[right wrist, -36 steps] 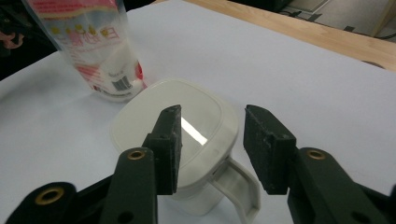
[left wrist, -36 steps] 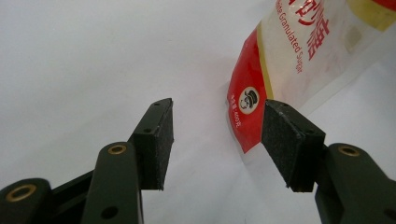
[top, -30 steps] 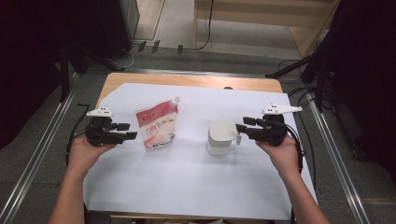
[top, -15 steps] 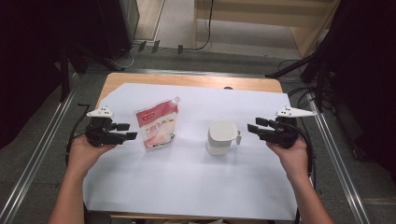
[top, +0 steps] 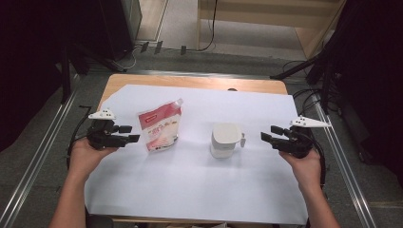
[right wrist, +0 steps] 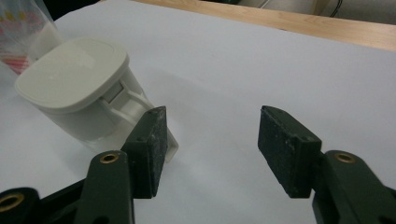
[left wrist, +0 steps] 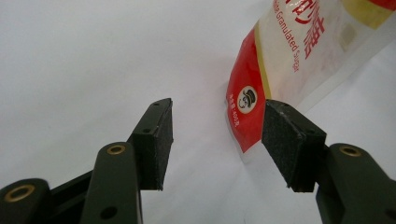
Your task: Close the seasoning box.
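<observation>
Right gripper [top: 269,138] near our lidded cup [top: 225,139], jaws just widening, nothing between; left gripper [top: 132,134] gaping beside sugar pouch [top: 158,131].

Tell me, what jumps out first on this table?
A red-and-white sugar pouch stands left of centre on the white sheet, with a lidded white jar to its right. A hand at each side holds a black two-jaw gripper: the left gripper points at the pouch, the right gripper at the jar, both with jaws open and touching nothing.
</observation>
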A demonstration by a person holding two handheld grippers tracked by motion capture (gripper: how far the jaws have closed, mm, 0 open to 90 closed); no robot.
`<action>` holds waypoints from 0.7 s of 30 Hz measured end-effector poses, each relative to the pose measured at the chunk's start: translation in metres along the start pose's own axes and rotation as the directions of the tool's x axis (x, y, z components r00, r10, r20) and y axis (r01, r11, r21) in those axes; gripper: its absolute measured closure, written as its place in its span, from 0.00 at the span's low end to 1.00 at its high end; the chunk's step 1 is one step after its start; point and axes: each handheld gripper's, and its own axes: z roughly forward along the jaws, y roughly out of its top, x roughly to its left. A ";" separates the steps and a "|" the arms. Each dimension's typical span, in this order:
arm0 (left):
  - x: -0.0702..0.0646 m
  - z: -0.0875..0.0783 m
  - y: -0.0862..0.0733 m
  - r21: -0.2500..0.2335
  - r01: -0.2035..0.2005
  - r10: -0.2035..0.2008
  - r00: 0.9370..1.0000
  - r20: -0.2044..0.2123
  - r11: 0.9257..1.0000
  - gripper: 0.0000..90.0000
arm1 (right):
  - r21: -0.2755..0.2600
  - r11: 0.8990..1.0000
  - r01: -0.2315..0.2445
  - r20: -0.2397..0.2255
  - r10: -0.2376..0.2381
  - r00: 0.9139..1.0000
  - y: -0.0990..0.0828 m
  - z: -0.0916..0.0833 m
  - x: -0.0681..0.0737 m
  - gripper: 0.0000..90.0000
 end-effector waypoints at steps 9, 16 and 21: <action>0.001 0.004 0.001 0.002 0.005 -0.005 1.000 0.005 1.000 0.49 | 0.010 1.000 -0.001 0.000 0.001 1.000 -0.006 0.008 -0.006 0.48; 0.003 0.004 0.001 -0.004 0.009 -0.009 1.000 0.003 1.000 0.49 | 0.026 1.000 -0.014 0.006 0.014 1.000 -0.007 0.017 -0.010 0.49; 0.002 0.004 0.001 -0.003 0.009 -0.009 1.000 -0.001 1.000 0.49 | 0.026 0.999 -0.018 0.016 0.017 1.000 -0.007 0.017 -0.012 0.49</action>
